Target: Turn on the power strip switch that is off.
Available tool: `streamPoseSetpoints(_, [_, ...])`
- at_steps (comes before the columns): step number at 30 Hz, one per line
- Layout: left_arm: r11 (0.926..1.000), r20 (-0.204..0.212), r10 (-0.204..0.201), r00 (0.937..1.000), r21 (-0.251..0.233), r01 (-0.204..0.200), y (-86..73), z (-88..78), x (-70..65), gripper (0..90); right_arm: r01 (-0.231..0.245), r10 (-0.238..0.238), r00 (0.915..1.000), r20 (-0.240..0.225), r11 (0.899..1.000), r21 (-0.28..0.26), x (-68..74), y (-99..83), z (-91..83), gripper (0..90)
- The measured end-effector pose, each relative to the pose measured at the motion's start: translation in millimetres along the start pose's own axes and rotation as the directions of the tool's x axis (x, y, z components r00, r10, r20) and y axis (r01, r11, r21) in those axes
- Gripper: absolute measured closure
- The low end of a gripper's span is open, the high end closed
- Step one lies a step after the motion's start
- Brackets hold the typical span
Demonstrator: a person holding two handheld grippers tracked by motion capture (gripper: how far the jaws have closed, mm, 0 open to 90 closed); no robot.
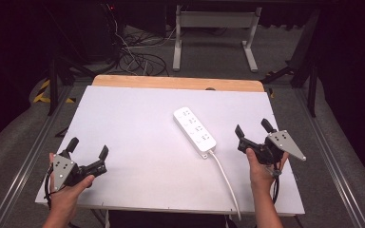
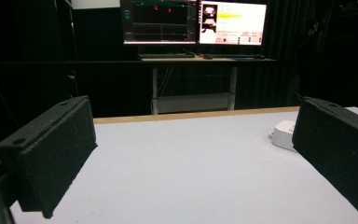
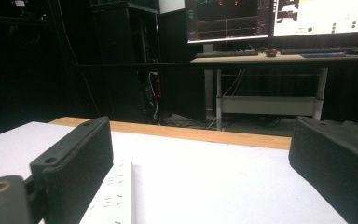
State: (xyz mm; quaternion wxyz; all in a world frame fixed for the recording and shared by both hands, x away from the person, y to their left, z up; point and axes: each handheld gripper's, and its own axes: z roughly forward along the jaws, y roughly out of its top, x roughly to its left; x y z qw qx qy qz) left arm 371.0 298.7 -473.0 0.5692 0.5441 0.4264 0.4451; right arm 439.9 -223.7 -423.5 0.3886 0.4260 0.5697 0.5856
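Note:
A white power strip (image 1: 194, 131) lies at an angle on the white table (image 1: 138, 128), right of centre, with its white cable (image 1: 225, 178) running off toward the front edge. My left gripper (image 1: 88, 147) is held low at the front left, open, with nothing between its jaws. My right gripper (image 1: 253, 128) is at the right, open and empty, just right of the strip. In the left gripper view the strip's end (image 2: 283, 134) peeks out beside the right jaw. In the right gripper view the strip (image 3: 114, 196) lies by the left jaw.
A wooden board edge (image 1: 178, 83) runs along the table's far side. Beyond it stand a desk frame (image 1: 216, 33) and tangled cables (image 1: 135, 54) on the floor. Monitors (image 2: 193, 22) glow on a desk behind. Metal rails (image 1: 24, 156) flank the table.

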Motion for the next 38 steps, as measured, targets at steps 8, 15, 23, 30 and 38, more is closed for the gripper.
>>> streamPoseSetpoints(8, [1.0000, 0.005, 0.005, 1.0000, 0.003, -0.005, -0.2, 0.7, -0.7, 0.0, -0.003, 0.003, 1.0000, 0.007, 1.000, 0.017, -1.3, -1.4, -0.1, 7.6])
streamPoseSetpoints(15, [1.0000, 0.004, 0.004, 1.0000, 0.003, -0.004, -0.2, 0.4, -0.5, 0.0, -0.006, 0.006, 0.9999, 0.012, 1.000, 0.025, -2.0, -2.4, 0.7, 8.2])
streamPoseSetpoints(23, [1.0000, 0.008, 0.007, 0.9999, 0.005, -0.007, -0.3, 0.7, -0.7, 0.0, -0.012, 0.012, 0.9998, 0.015, 0.999, 0.031, -3.4, -2.6, 0.8, 8.8])
streamPoseSetpoints(30, [0.9999, 0.009, 0.010, 0.9999, 0.006, -0.010, -0.4, 0.7, -0.8, 0.0, -0.011, 0.011, 0.9998, 0.017, 0.999, 0.034, -4.3, -2.7, 1.0, 9.3])
streamPoseSetpoints(38, [0.9999, 0.015, 0.008, 0.9999, 0.007, -0.008, -0.8, 2.0, -1.1, 0.0, -0.013, 0.012, 0.9997, 0.020, 0.999, 0.037, -5.7, -2.8, 1.3, 9.9])
